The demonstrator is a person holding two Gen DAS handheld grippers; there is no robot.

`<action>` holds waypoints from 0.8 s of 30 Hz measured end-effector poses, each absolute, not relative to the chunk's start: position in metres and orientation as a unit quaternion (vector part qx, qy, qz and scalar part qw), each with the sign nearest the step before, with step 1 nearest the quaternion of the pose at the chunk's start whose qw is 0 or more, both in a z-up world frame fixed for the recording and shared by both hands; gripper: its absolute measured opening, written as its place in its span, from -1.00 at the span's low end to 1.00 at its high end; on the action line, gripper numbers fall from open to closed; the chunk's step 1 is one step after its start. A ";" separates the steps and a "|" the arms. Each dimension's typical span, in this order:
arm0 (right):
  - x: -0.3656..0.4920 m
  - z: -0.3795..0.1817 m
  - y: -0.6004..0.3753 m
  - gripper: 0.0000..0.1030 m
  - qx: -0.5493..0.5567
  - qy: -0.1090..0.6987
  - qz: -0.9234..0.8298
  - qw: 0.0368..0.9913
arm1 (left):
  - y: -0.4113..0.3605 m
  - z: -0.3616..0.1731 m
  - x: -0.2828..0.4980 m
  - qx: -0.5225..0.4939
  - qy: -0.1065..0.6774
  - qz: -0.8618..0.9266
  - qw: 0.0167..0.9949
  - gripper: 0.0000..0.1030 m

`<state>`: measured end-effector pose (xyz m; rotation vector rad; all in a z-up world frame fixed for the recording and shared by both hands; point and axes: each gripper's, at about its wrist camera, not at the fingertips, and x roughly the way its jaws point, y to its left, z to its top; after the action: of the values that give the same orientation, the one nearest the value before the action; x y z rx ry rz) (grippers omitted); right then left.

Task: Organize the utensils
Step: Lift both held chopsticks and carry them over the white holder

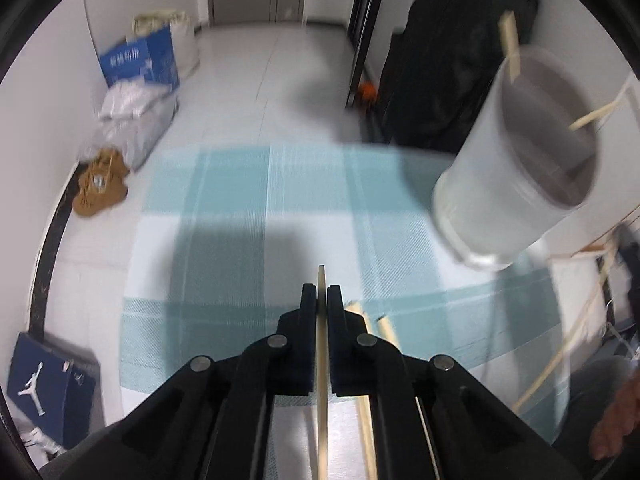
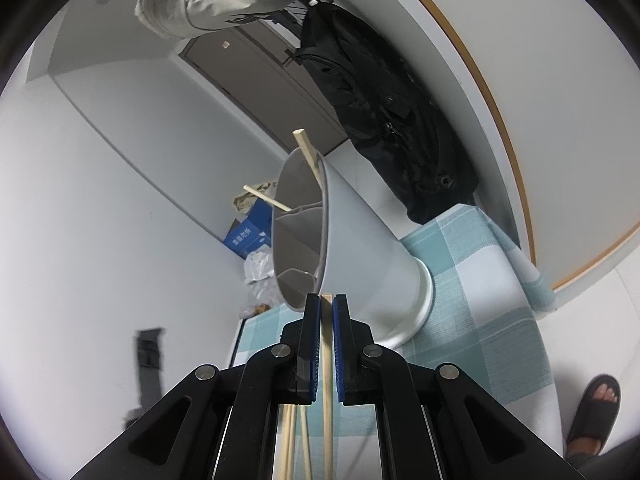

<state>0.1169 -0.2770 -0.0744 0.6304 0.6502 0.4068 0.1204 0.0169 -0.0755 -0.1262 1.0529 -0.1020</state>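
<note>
My left gripper [image 1: 321, 289] is shut on a wooden chopstick [image 1: 322, 380] that runs back between the fingers, above the blue-checked tablecloth [image 1: 248, 208]. A white utensil holder [image 1: 516, 160] stands at the right with two chopsticks [image 1: 510, 46] in it. In the right wrist view my right gripper [image 2: 327, 299] is shut on another chopstick [image 2: 327, 368], its tip just at the holder's [image 2: 360, 252] rim. Two chopsticks [image 2: 306, 152] lean inside the holder. More loose chopsticks [image 2: 290, 440] show below the right gripper.
A further chopstick [image 1: 386, 330] lies on the cloth by the left gripper. A black jacket [image 1: 460, 60] hangs behind the table. Bags and a blue box [image 1: 140, 60] sit on the floor at left, brown shoes [image 1: 100, 188] nearer. A sandalled foot [image 2: 596, 404] is at right.
</note>
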 end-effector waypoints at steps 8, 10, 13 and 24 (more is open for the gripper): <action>0.096 -0.062 -0.258 -0.89 0.253 0.281 0.216 0.900 | 0.019 -0.043 0.087 -0.079 0.416 -0.073 0.903 -0.98; 0.088 -0.059 -0.251 -0.89 0.237 0.273 0.221 0.906 | 0.021 -0.041 0.084 -0.077 0.405 -0.075 0.908 -0.98; 0.078 -0.055 -0.239 -0.90 0.214 0.265 0.226 0.913 | 0.024 -0.039 0.077 -0.078 0.388 -0.084 0.915 -0.98; 0.054 -0.034 -0.205 -0.90 0.146 0.242 0.241 0.929 | 0.035 -0.017 0.057 -0.108 0.333 -0.106 0.931 -0.98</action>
<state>0.0539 -0.2051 -0.0340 0.2991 0.4951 0.4930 0.0567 0.0354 -0.0173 -0.2213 0.6811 -0.2161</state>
